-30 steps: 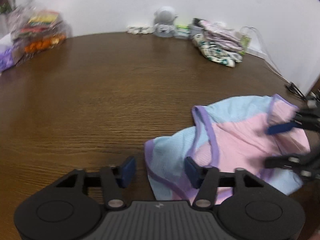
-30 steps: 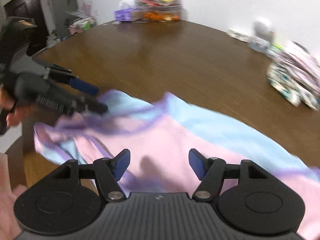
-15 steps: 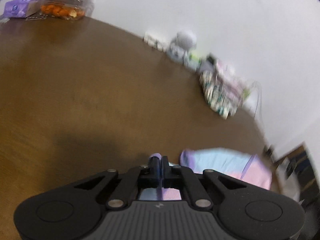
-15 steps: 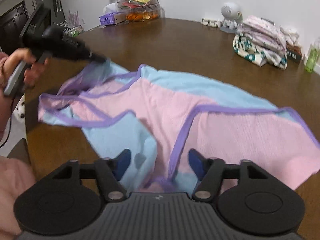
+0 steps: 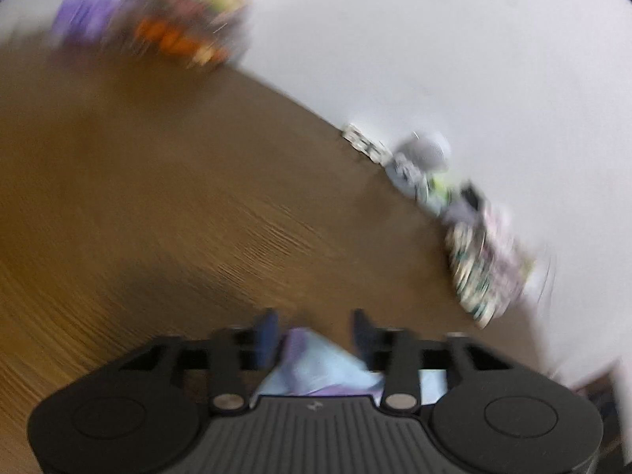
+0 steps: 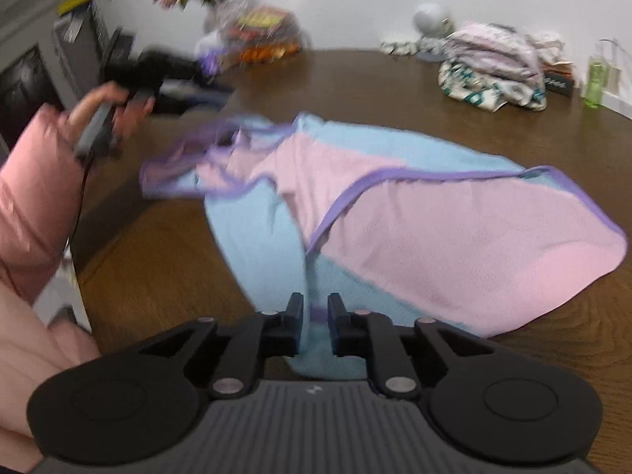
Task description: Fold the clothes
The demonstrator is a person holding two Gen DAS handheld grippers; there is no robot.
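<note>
A pink and light-blue garment with purple trim (image 6: 414,213) lies spread on the brown wooden table (image 6: 395,91). My right gripper (image 6: 316,312) is shut on the garment's near blue edge. My left gripper (image 5: 314,333) is open, and a purple-trimmed blue corner of the garment (image 5: 316,363) lies loose between its fingers. In the right wrist view the left gripper (image 6: 205,85) is blurred at the far left, above the garment's far corner.
A pile of folded patterned clothes (image 6: 493,63) sits at the table's back right, with a white round gadget (image 6: 430,19) and a green bottle (image 6: 594,83) nearby. A bag of colourful snacks (image 6: 260,35) stands at the back. The table edge (image 6: 98,252) runs at the left.
My left gripper has opened and let go of the garment corner that it pinched half a second ago. My right gripper has shut on the near blue edge. The left view is blurred with motion.
</note>
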